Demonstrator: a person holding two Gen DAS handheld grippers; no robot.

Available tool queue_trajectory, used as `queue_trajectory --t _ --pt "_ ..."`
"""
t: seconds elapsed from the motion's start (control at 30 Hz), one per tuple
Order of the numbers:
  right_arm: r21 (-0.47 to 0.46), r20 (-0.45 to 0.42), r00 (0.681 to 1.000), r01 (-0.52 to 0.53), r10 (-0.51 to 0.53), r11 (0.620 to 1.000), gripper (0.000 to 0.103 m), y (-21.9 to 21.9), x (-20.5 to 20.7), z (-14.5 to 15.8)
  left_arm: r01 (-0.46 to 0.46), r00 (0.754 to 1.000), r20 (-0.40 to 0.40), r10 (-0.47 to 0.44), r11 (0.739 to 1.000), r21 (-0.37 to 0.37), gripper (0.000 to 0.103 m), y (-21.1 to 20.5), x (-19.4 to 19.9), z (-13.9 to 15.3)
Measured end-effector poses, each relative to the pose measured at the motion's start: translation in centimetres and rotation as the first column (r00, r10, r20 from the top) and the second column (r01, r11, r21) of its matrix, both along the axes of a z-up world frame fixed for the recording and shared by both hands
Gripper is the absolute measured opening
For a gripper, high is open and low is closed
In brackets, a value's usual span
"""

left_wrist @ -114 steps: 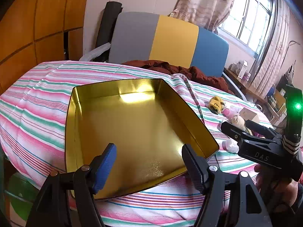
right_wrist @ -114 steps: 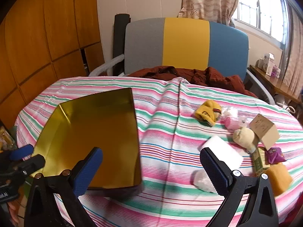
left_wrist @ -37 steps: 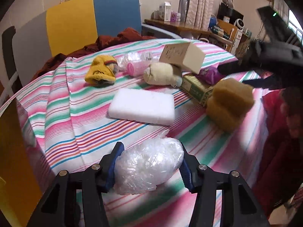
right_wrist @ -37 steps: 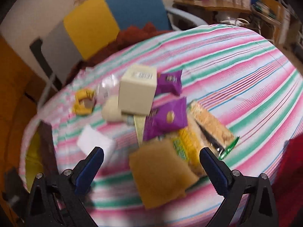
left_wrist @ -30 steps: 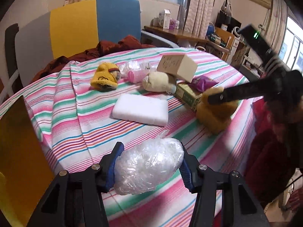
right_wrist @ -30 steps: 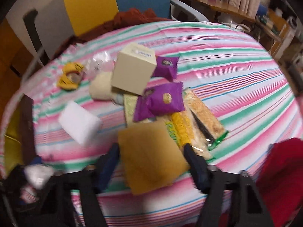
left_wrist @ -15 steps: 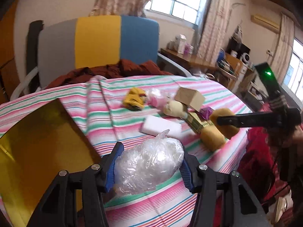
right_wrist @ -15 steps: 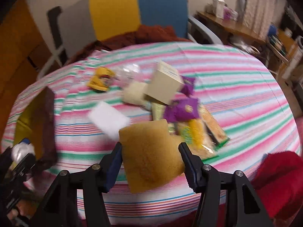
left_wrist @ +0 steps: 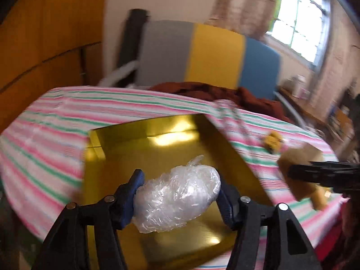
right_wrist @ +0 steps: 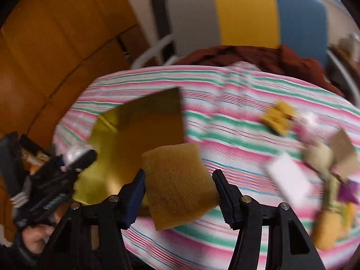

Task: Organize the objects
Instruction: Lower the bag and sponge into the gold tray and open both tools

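The left tool [left_wrist: 177, 196] was clamped on a crumpled clear plastic bundle [left_wrist: 177, 196] held over the shiny gold rectangular tin tray [left_wrist: 157, 157] on the striped table [left_wrist: 45, 139]. The right tool [right_wrist: 177, 187] gripped a tan square sponge [right_wrist: 177, 184] beside the tray. This looked like the delivery step; next, each should lower and release inside.

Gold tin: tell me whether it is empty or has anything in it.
Empty. The gold tin shows only bare shiny floor; the plastic-wrapped bundle hangs above it, clamped in the left gripper.

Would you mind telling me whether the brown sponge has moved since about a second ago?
Yes. The brown sponge has left the snack pile on the striped cloth and now sits lifted in the right hand-held gripper, carried leftward toward the gold tray.
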State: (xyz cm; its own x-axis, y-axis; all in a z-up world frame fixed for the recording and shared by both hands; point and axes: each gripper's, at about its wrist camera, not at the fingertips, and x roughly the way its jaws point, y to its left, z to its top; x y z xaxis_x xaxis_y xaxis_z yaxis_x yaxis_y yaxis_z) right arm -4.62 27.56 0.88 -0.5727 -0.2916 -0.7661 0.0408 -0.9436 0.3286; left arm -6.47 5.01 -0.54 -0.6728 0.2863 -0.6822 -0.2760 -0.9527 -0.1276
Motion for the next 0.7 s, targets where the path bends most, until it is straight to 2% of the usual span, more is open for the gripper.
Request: queue_trajectory --t 0.03,0.07,0.1,0.13,0.3,0.4,0.5,0.7 --pt "-0.045 -0.011 0.999 -0.038 0.038 0.998 0.071 -1.4 -0.9 0.2 -0.033 0.999 0.012 0.033 0.999 0.0 0.066 -1.1 -0.5 -0.3" --pt "-0.07 -0.019 0.998 -0.056 0.054 0.996 0.088 -2.3 -1.6 0.4 -0.069 0.997 0.023 0.069 0.998 0.001 0.073 -2.2 -0.8 -0.4" --pt "-0.083 -0.033 0.998 -0.062 0.059 0.995 0.098 -3.2 -2.1 0.7 -0.097 0.995 0.026 0.097 0.995 0.002 0.076 -3.2 -1.0 -0.6" --pt "-0.083 -0.044 0.997 -0.063 0.06 0.995 0.103 -3.5 -2.1 0.9 -0.13 0.991 0.02 0.129 0.992 0.003 0.079 -4.2 -1.0 -0.7" --pt "-0.03 -0.017 0.995 -0.098 0.098 0.995 0.103 -6.3 -2.4 -0.2 -0.153 0.988 0.015 0.153 0.988 0.0 0.08 -5.6 -0.4 -0.9" --pt "0.043 0.0 0.994 -0.105 0.105 0.994 0.103 -6.5 -1.6 -1.2 -0.183 0.983 0.019 0.183 0.983 0.006 0.08 -5.8 -0.3 -0.9" --pt "0.112 -0.015 0.995 -0.091 0.094 0.989 0.103 -6.8 -0.7 -1.6 -0.2 0.98 0.017 0.2 0.98 -0.014 0.08 -5.8 0.1 -0.8" --pt "0.176 -0.069 0.996 -0.05 0.063 0.983 0.103 -7.0 0.5 -1.7 -0.234 0.972 0.001 0.234 0.972 -0.026 0.08 -6.2 1.6 -0.2"
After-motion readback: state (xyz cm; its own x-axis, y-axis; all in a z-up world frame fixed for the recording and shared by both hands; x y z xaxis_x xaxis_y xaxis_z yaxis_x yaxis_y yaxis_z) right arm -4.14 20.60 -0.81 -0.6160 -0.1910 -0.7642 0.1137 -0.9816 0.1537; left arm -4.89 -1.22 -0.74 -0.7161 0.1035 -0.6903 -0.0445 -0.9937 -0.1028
